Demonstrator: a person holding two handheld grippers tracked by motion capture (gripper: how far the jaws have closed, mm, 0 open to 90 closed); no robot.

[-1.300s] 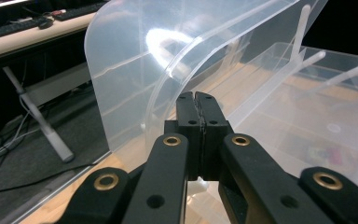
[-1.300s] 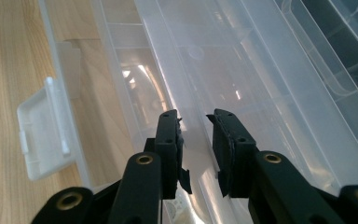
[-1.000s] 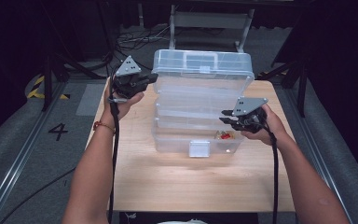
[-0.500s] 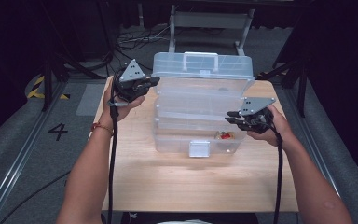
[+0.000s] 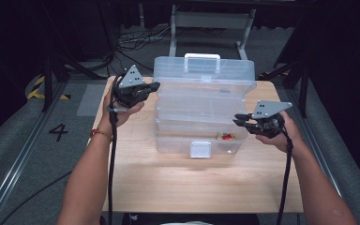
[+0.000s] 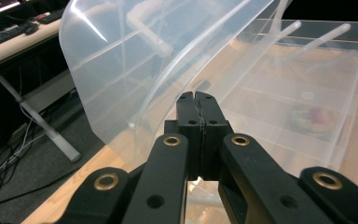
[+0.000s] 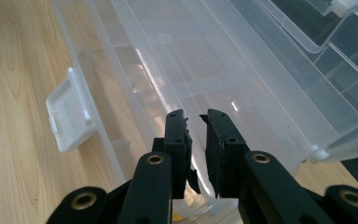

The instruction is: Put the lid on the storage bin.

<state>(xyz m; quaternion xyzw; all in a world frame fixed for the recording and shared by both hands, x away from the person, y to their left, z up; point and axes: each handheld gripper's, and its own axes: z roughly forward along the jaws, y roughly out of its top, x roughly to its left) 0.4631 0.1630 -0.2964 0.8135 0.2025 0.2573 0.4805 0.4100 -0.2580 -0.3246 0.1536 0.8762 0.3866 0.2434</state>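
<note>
Two grippers flank the clear plastic tiered organiser box [image 5: 201, 110] standing mid-bench with its trays fanned open, long axis left to right and white latch [image 5: 200, 149] facing near: left gripper [image 5: 151, 87] fully closed at the upper tray's edge, right gripper [image 5: 237, 119] nearly closed, apparently empty, so folding it shut remains.

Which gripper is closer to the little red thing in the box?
Right. The right gripper is just beside the red thing; the left gripper is across the box.
</note>
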